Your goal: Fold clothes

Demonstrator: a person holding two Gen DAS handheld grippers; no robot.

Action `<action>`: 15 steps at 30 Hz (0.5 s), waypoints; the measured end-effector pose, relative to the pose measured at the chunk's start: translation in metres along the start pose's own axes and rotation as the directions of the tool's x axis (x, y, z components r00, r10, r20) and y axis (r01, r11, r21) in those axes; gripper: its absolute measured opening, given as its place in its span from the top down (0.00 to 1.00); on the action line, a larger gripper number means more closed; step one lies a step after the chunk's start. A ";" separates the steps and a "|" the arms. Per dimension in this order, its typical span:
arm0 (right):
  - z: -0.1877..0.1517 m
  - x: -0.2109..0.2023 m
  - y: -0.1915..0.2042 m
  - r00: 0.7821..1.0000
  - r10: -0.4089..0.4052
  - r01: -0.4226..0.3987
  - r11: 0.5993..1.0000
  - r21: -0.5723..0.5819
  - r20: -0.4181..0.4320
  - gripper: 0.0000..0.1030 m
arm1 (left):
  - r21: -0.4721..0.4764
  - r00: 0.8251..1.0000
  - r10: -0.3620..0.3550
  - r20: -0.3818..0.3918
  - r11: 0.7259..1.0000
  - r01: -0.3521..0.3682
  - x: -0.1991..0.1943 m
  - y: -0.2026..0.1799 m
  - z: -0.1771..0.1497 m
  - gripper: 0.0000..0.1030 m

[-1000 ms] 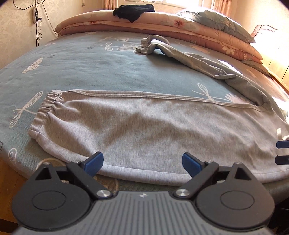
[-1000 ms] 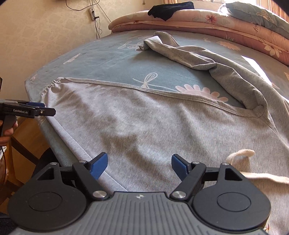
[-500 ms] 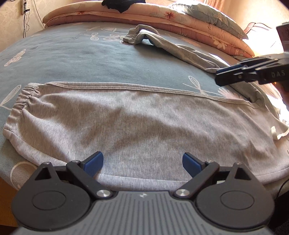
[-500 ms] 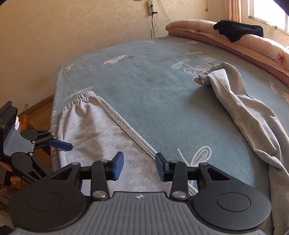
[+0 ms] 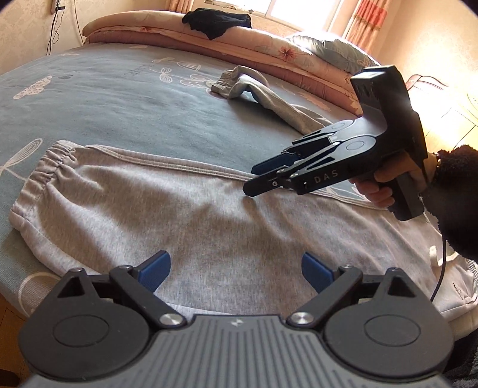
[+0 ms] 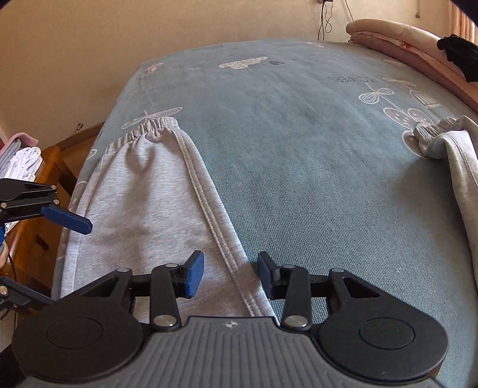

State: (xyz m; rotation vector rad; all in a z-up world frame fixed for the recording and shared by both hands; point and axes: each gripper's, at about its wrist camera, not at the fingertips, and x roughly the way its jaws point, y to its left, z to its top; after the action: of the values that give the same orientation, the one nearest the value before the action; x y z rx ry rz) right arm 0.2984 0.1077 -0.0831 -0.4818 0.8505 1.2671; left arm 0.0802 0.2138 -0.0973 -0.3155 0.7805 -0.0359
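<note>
The trousers (image 5: 185, 215) lie on the bed (image 5: 119, 98), one leg along its near edge, the other leg (image 5: 269, 101) angling away toward the quilts (image 5: 269, 50) at the bed's far end. A dark garment (image 5: 216, 21) lies on the quilts.

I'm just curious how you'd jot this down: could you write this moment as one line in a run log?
fold clothes | left tongs: open over trouser leg | right tongs: part-open, straddling seam | trousers flat on bed, not folded
</note>
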 end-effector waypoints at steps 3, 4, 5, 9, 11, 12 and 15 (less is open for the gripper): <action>0.001 0.001 0.001 1.000 0.012 -0.013 0.999 -0.034 -0.020 0.72 | 0.001 1.000 0.000 -0.022 1.000 0.000 0.011 0.000 -0.003 0.08; 0.002 0.001 0.002 1.000 0.007 -0.008 0.999 -0.046 -0.022 0.84 | 0.009 1.000 -0.001 -0.018 1.000 0.001 0.012 -0.001 -0.005 0.07; 0.003 0.000 0.003 1.000 0.002 -0.004 0.998 -0.057 -0.024 0.88 | 0.021 1.000 0.000 -0.018 1.000 0.001 0.012 -0.002 -0.006 0.07; 0.004 -0.020 0.008 0.998 0.057 -0.056 0.998 -0.034 0.041 0.95 | 0.045 1.000 -0.007 -0.012 0.999 0.007 0.013 -0.004 -0.010 0.04; 0.004 -0.028 0.017 0.994 0.090 -0.088 0.995 -0.042 0.057 0.95 | 0.054 1.000 -0.006 -0.009 0.999 0.006 0.014 -0.005 -0.011 0.03; 0.003 -0.031 0.025 0.992 0.114 -0.111 0.992 -0.061 0.056 0.95 | 0.058 1.000 -0.005 -0.008 0.998 0.005 0.014 -0.006 -0.011 0.02; -0.002 -0.036 0.049 0.978 0.207 -0.201 0.973 -0.112 0.037 0.96 | 0.066 1.000 -0.002 -0.009 0.998 0.003 0.015 -0.006 -0.011 0.02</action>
State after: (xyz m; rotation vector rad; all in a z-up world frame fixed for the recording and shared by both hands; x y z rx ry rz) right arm 0.2485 0.0970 -0.0499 -0.4555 0.8087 1.5141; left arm 0.0833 0.2029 -0.1131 -0.2540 0.7858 -0.0655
